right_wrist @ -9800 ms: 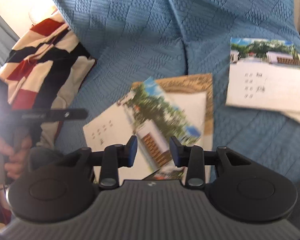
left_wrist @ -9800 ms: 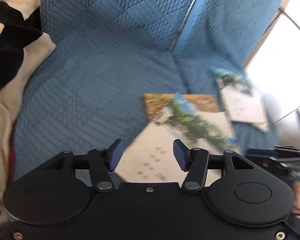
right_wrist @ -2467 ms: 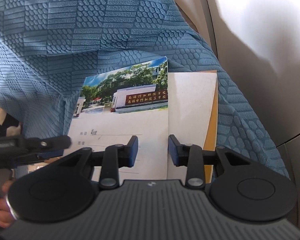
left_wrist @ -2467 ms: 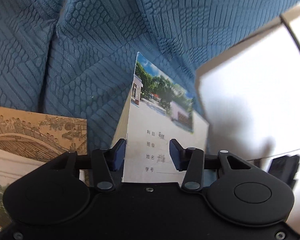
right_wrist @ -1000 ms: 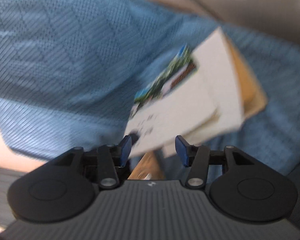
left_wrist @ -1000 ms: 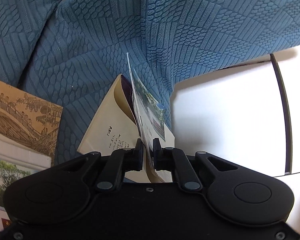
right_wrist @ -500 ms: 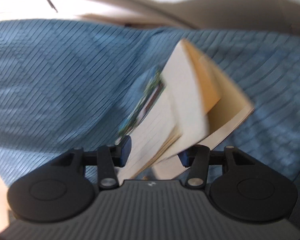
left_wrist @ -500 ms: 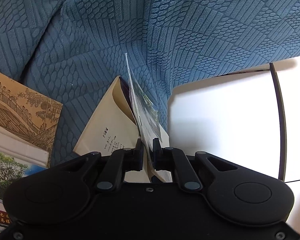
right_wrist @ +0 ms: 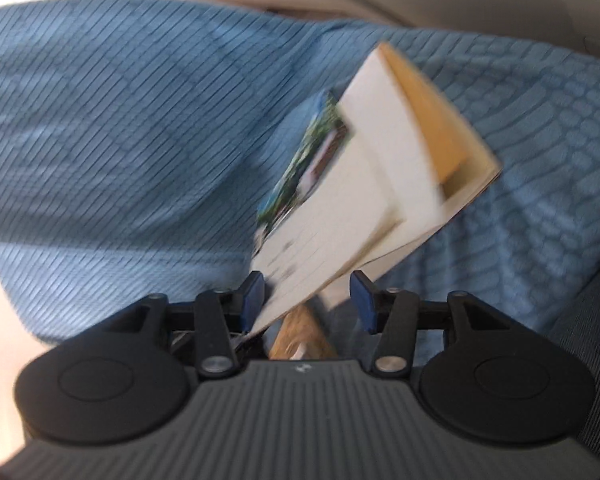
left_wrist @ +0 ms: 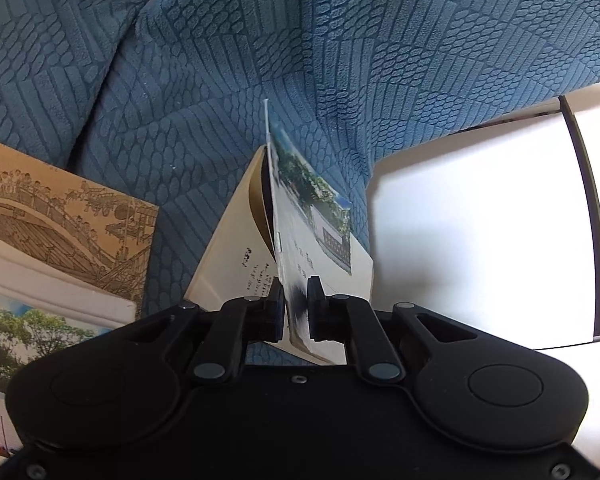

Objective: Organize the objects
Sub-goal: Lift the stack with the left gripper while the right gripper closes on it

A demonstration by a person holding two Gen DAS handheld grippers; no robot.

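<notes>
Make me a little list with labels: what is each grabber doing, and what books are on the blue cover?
Left gripper: shut on the lower edge of the photo-cover notebook, lifting its cover up on edge.
Right gripper: open, holding nothing; picture blurred.
Cream booklet: lies under the lifted notebook.
Other books: a tan drawing-cover book at the left.
Surface: blue textured sofa cover.
</notes>
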